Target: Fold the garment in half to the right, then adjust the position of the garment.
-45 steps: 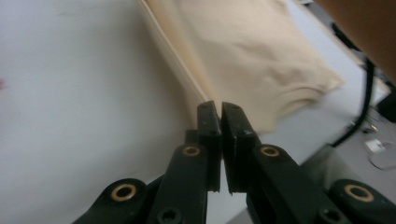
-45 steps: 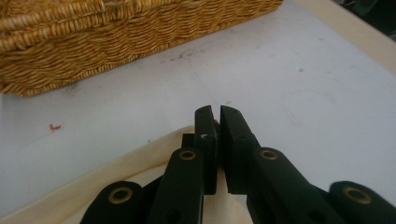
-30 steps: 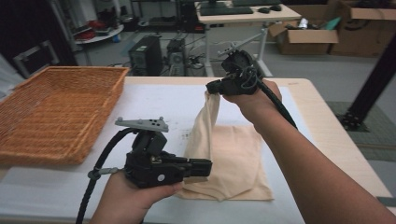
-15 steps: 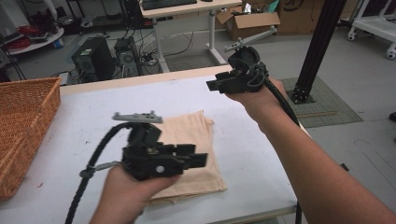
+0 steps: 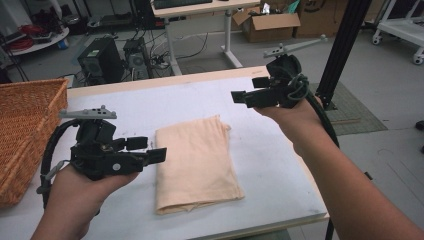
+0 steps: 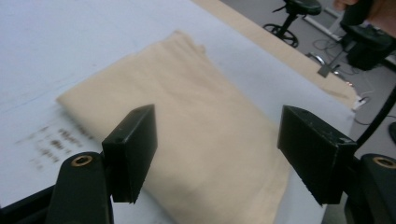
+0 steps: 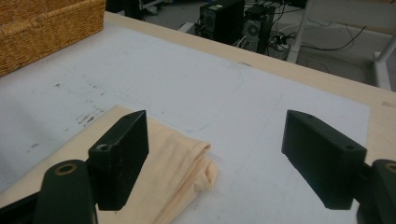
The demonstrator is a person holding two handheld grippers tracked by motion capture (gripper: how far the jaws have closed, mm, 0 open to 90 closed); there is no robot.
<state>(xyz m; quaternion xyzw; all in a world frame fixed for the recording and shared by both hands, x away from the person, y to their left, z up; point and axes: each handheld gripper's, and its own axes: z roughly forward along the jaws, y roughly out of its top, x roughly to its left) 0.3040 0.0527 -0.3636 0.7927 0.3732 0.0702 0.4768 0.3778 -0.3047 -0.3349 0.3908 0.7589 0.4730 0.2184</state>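
Cloth folded and released, mid-frame on the bench.
Both my tongs, left [image 5: 159,155] and right [image 5: 239,97], have just opened, empty; next I judge another fold of the cloth [image 5: 197,162].

Table: we saw a white top [image 5: 280,165] with a pale wooden edge strip [image 5: 165,82] along its far side.
Floor: we found it grey [image 5: 390,100], with a dark mat [image 5: 355,107] beside the table.
Far furniture: we noted a white-legged desk [image 5: 200,7] with cables [image 5: 200,47] lying under it.
Computers: we counted two dark tower cases [image 5: 100,60] standing on the floor.
Storage: we spotted an open cardboard box [image 5: 270,25] and a white cart on wheels [image 5: 400,30].
Post: we saw a black upright [image 5: 345,45] at the table's right.
Seating: we made out a black stool [image 6: 299,9] in the left gripper view.
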